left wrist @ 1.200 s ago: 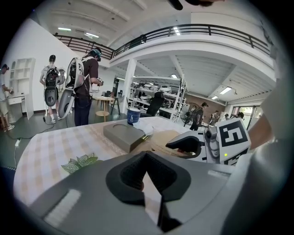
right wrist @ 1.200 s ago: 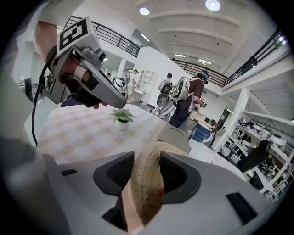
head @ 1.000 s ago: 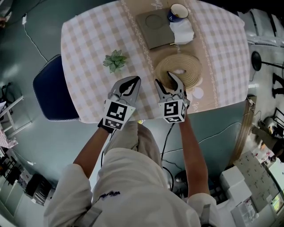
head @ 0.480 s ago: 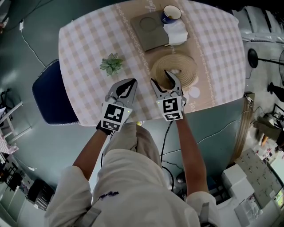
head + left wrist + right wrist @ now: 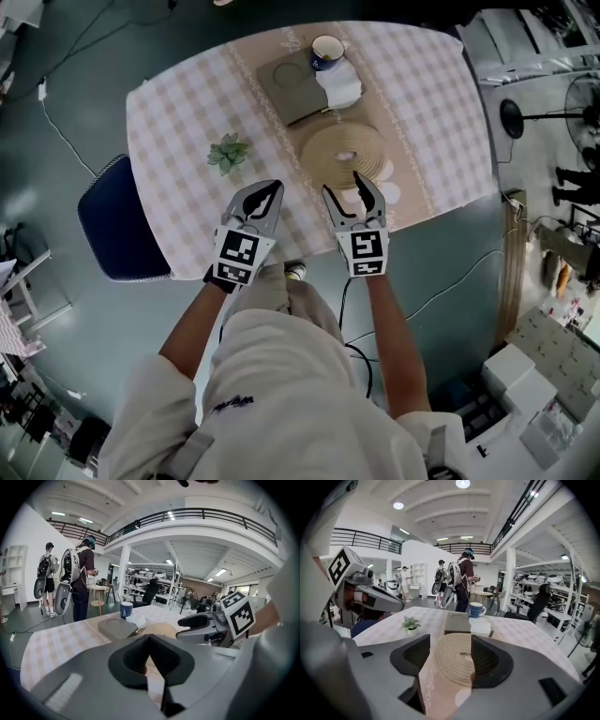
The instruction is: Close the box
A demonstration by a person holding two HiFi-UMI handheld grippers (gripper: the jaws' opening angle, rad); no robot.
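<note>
We begin nearest the camera, where two bare forearms [image 5: 389, 347] reach forward, each hand holding a gripper over the near edge of the table [image 5: 159, 159]. The left gripper [image 5: 267, 191] has its jaws drawn together with nothing between them. Beside it, the right gripper [image 5: 343, 184] has its jaws wide apart. They have just been opening, and we find nothing gripped. Only the woven mat [image 5: 342, 155] shows through the gap, lying flat on the table farther off, clear of both pads.

The table wears a checked cloth with a beige runner [image 5: 281, 155] down its middle. The round mat sits on that runner, just beyond the right gripper. To the mat's left, off the runner, stands a small potted plant [image 5: 228, 153]. A dark blue chair [image 5: 117, 220] is at the table's left side.

Beyond the mat, also on the runner, lies the box [image 5: 286, 84]. It is flat and grey, with a round recess in its top. Its lid is down, and a brass-coloured clasp [image 5: 138, 631] sits on the edge toward the mat. A white cloth [image 5: 339, 86] lies against its right side, and a blue mug [image 5: 326, 49] stands just behind the cloth. Both grippers are well apart from the box.

Farthest off, we see people [image 5: 83, 573] wearing backpacks on the floor past the table.
</note>
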